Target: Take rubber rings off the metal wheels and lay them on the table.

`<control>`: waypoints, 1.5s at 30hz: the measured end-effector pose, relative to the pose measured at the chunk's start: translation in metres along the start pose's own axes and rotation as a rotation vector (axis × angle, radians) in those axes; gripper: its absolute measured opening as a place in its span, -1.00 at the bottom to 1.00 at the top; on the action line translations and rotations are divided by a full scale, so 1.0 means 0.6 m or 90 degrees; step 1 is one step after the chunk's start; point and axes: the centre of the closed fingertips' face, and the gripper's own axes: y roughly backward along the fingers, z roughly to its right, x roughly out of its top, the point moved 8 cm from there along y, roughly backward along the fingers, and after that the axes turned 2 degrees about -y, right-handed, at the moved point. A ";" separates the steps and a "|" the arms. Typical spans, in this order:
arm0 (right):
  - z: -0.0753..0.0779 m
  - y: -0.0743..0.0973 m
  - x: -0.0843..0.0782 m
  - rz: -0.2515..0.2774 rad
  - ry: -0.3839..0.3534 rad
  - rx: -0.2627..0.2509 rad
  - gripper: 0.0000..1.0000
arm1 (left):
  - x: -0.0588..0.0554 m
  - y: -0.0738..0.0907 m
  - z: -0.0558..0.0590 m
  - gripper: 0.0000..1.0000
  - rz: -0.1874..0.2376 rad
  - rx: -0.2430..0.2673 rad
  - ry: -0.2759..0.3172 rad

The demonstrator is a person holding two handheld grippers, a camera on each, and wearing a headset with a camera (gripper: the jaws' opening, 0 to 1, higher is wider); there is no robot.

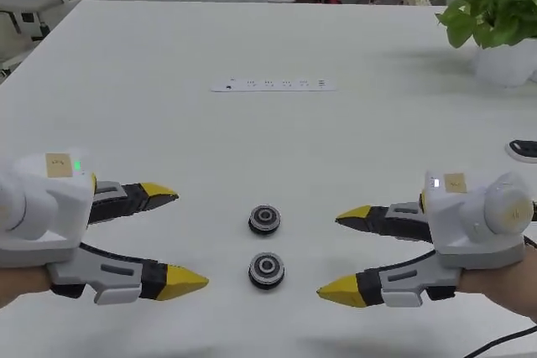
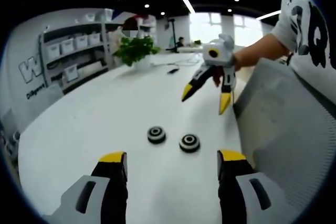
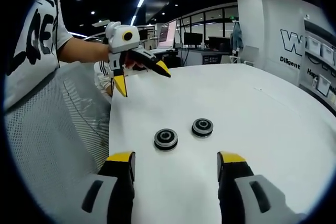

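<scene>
White table [image 1: 252, 39] under both grippers. Left gripper [image 1: 186, 236] and right gripper [image 1: 331, 255]: jaws wide apart, empty, tips pointing inward at each other. Between the tips, roughly midway and apart from all four: far wheel [image 1: 265, 219] and near wheel [image 1: 266, 270], just beside each other, lying flat, axles upright. Black rubber rings [image 1: 252, 271] apparently still seated on both rims. Judged equally reachable from either side.

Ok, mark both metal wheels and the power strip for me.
far wheel [image 1: 265, 219]: head view, on the metal hub at its centre.
near wheel [image 1: 266, 270]: head view, on the metal hub at its centre.
power strip [image 1: 273, 85]: head view, on the middle of its white top face.
</scene>
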 end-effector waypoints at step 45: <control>0.005 -0.085 -0.001 -0.065 0.019 0.105 -0.32 | -0.010 -0.093 0.020 -0.08 -0.052 -0.119 -0.007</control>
